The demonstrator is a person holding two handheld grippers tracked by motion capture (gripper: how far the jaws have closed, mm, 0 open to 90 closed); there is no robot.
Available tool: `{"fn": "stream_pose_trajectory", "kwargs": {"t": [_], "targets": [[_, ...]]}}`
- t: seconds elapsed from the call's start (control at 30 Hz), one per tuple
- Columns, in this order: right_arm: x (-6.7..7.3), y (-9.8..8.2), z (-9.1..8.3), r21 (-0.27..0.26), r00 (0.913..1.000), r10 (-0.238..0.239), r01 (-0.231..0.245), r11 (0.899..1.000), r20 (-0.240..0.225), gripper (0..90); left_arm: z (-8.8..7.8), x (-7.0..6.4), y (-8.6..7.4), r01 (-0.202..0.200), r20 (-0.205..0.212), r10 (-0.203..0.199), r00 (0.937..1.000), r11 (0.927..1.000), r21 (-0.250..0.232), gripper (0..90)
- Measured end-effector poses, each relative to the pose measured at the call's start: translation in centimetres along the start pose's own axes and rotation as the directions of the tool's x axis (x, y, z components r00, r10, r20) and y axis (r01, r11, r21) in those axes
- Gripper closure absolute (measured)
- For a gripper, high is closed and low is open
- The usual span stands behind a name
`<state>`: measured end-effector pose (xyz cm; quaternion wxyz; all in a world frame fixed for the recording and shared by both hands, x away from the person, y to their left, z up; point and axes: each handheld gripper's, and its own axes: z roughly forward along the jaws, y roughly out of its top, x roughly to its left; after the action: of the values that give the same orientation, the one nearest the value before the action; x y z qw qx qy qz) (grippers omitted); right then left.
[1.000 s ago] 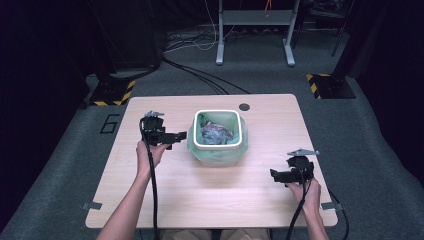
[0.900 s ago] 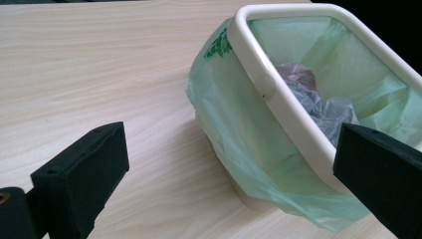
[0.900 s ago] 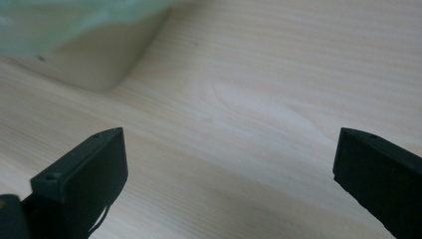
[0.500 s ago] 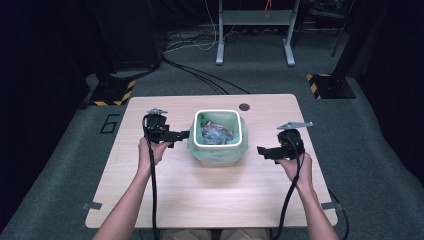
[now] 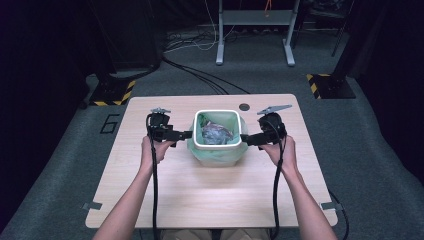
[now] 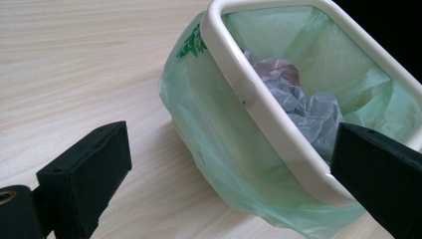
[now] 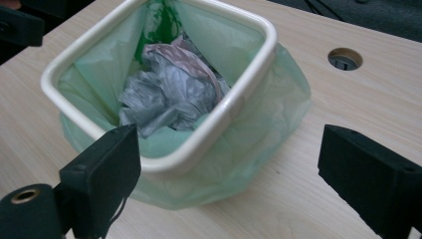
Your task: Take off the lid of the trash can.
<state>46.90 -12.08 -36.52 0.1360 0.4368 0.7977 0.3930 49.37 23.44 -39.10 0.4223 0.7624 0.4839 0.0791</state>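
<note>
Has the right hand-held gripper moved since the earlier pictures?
Yes. The right hand-held gripper has moved from near the table's right front edge up and inward to the bin's right rim, its jaws closing slightly but open.

Between our black left gripper (image 5: 187,134) and black right gripper (image 5: 244,137) we see a cream-white bin rim (image 5: 218,147) over a pale green liner (image 7: 278,99) with a dark green print, grey and pinkish crumpled waste (image 7: 166,92) inside, on the light wood-grain table (image 5: 210,195).
</note>
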Motion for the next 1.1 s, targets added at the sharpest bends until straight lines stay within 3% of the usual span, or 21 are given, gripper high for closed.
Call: {"fn": "stream_pose_trajectory", "kwargs": {"t": [0.23, 0.43, 0.63, 0.73, 0.77, 0.83, 0.9, 1.0, 1.1], "targets": [[0.1, 1.0, 1.7, 0.006, 0.9999, 0.005, -0.004, 1.000, -0.010, 16.9, 1.0, -0.4, 0.5, -0.018, 0.023, 0.018, 0.9996, 0.9998, 0.006, 8.7], [-0.6, 1.2, 3.2, 0.011, 0.9987, 0.035, -0.035, 0.999, -0.037, 28.7, 2.3, -1.0, 1.0, -0.045, 0.043, 0.045, 0.9981, 0.9990, -0.002, 21.2], [-1.2, 1.4, 4.8, 0.048, 0.9959, 0.072, -0.069, 0.996, -0.056, 40.6, 3.9, -1.4, 1.1, -0.057, 0.026, 0.056, 0.9981, 0.9980, 0.029, 33.3], [-1.4, 1.6, 5.4, 0.067, 0.9959, 0.075, -0.071, 0.995, -0.051, 42.6, 4.4, -1.4, 1.1, -0.047, 0.010, 0.047, 0.9989, 0.9977, 0.048, 37.5], [-1.4, 1.6, 5.5, 0.069, 0.9956, 0.080, -0.077, 0.995, -0.049, 43.5, 4.5, -1.3, 1.1, -0.031, 0.023, 0.030, 0.9993, 0.9984, 0.047, 38.3], [-1.6, 1.7, 5.8, 0.071, 0.9934, 0.091, -0.086, 0.994, -0.070, 45.0, 4.7, -1.3, 1.1, -0.016, 0.019, 0.015, 0.9997, 0.9984, 0.053, 40.0], [-1.7, 1.7, 6.1, 0.093, 0.9958, 0.082, -0.078, 0.993, -0.041, 46.3, 5.0, -1.3, 1.1, -0.007, 0.032, 0.006, 0.9995, 0.9986, 0.053, 41.8], [-1.9, 1.7, 6.5, 0.096, 0.9938, 0.097, -0.091, 0.991, -0.054, 46.9, 5.5, -1.5, 1.1, -0.026, 0.029, 0.024, 0.9993, 0.9968, 0.075, 47.1], [-2.1, 1.7, 6.9, 0.121, 0.9909, 0.115, -0.106, 0.987, -0.069, 46.5, 5.7, -1.3, 1.0, -0.007, 0.032, 0.005, 0.9995, 0.9980, 0.063, 47.2]]}}
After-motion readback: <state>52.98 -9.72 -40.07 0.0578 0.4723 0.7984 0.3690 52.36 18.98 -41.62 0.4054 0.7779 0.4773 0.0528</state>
